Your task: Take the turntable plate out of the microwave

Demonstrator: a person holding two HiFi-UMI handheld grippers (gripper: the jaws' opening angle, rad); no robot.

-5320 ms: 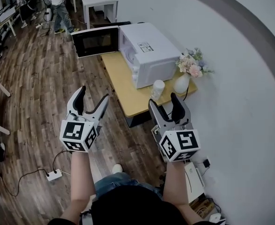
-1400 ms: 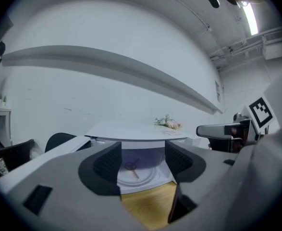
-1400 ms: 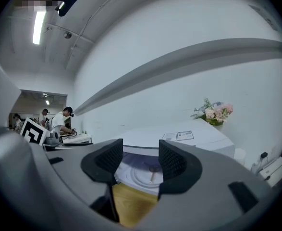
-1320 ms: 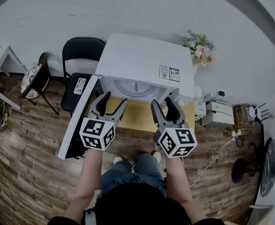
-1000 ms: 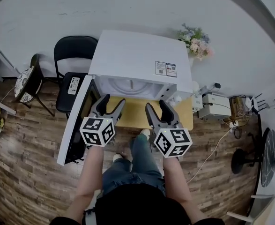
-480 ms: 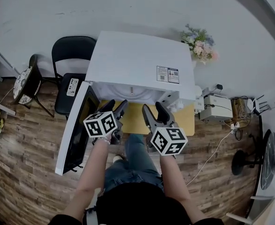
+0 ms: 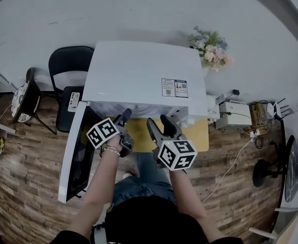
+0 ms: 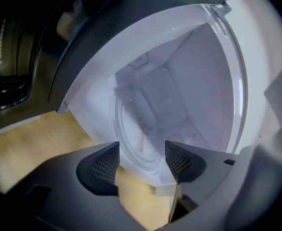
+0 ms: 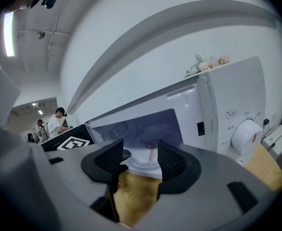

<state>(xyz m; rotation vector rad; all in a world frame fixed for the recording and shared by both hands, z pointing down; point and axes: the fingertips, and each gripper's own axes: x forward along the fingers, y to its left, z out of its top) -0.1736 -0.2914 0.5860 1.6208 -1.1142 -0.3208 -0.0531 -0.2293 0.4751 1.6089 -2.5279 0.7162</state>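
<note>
Looked like an office or lab room staged as a home corner: white box-shaped microwave point(image 7: 141, 72) on low yellow wooden table point(image 7: 197, 134), pink flower bouquet point(image 7: 212, 48) at its far right corner, black chair point(image 7: 67, 65), brown plank floor point(image 7: 27, 177), people point(image 9: 54, 121) working behind.

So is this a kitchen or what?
Probably not a kitchen, more like an office room: the microwave sits on a wooden table, a black chair stands beside it, cables trail over the floor.
</note>
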